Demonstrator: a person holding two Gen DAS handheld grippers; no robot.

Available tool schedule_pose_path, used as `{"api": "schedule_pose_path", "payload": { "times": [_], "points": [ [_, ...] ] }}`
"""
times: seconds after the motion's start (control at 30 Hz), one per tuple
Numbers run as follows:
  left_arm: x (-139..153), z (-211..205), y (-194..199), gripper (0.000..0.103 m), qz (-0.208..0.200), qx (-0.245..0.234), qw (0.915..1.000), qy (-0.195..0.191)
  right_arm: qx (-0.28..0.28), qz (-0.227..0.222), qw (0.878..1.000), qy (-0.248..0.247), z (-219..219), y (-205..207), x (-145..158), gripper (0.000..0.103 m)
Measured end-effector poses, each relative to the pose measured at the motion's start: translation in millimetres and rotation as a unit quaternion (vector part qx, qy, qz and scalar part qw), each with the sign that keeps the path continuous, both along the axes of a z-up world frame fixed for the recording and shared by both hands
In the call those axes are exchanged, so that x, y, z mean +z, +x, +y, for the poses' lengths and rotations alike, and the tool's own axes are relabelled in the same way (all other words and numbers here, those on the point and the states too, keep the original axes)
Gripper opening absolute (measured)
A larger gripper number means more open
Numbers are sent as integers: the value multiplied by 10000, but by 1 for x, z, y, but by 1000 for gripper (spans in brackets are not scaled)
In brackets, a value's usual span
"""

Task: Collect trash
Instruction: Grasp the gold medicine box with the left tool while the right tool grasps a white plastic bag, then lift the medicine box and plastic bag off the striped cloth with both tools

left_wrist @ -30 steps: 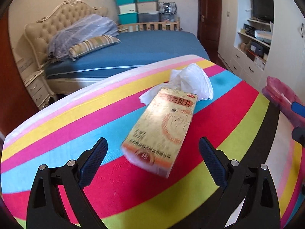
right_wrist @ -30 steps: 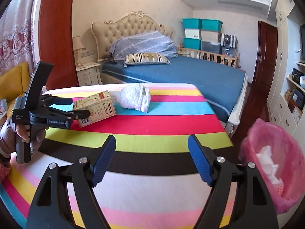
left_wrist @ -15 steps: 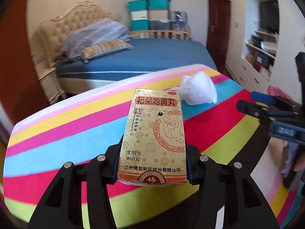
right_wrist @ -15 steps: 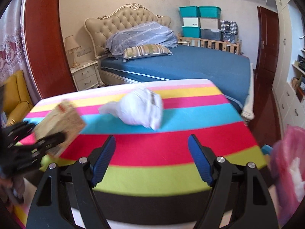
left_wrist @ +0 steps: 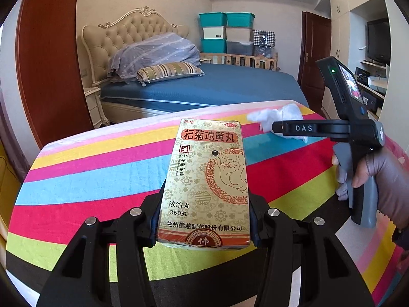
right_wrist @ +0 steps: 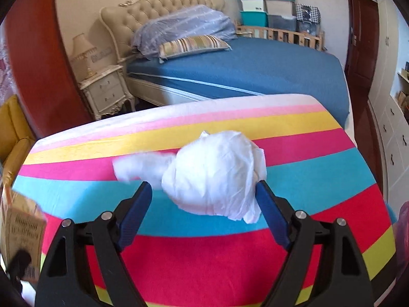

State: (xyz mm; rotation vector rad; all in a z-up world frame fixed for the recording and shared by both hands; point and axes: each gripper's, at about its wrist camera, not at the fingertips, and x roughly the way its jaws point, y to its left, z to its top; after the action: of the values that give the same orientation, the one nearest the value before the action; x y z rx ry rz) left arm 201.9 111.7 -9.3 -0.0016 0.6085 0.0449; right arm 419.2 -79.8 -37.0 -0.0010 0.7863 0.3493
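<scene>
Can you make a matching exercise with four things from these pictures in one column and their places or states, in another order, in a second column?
Column one:
1. medicine box
2. white crumpled bag
3. striped pillow
4. teal storage bins

Column two:
A. stacked against the far wall
B. lying on the blue bed
C. clamped in the left gripper
D. on the striped cloth, between the open fingers of the right gripper

Pairs: 1-C, 2-D, 3-B, 4-A
</scene>
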Motion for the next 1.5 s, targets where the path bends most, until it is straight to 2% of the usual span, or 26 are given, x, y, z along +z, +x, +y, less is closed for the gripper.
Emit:
{"api": "schedule_pose_path", "payload": {
  "times": [0.07,0.1,0.3,0.47,0.63,0.83,1.07,1.23,1.5],
  "points": [
    [0,-4,1,48,-4,33,10000,52,-105,-4,9999,-30,-1,1,0,64],
    [1,-4,1,48,-17,43,10000,68,-135,-5,9999,-19,-2,1,-1,52],
    [2,-5,0,48,-57,116,9999,39,-278,103,9995,-75,-4,4,-7,45],
    [1,1,0,48,-34,161,9998,-57,-238,13,9989,-404,7,3,-8,36],
    [0,0,1,48,-9,145,9999,-65,-247,-118,9987,-433,7,-2,-6,26],
    [-2,5,4,48,37,139,9998,-162,24,-400,9979,-513,12,-34,-1,25],
    [-2,6,5,48,-1,144,9998,-101,72,-379,9988,-302,2,-94,2,25],
    [-3,7,5,48,-16,138,9998,-109,133,-395,9986,-330,-3,-133,-2,25],
    [-5,6,1,48,26,66,10000,-41,164,-405,9989,-195,-18,-172,-4,25]
  ]
}}
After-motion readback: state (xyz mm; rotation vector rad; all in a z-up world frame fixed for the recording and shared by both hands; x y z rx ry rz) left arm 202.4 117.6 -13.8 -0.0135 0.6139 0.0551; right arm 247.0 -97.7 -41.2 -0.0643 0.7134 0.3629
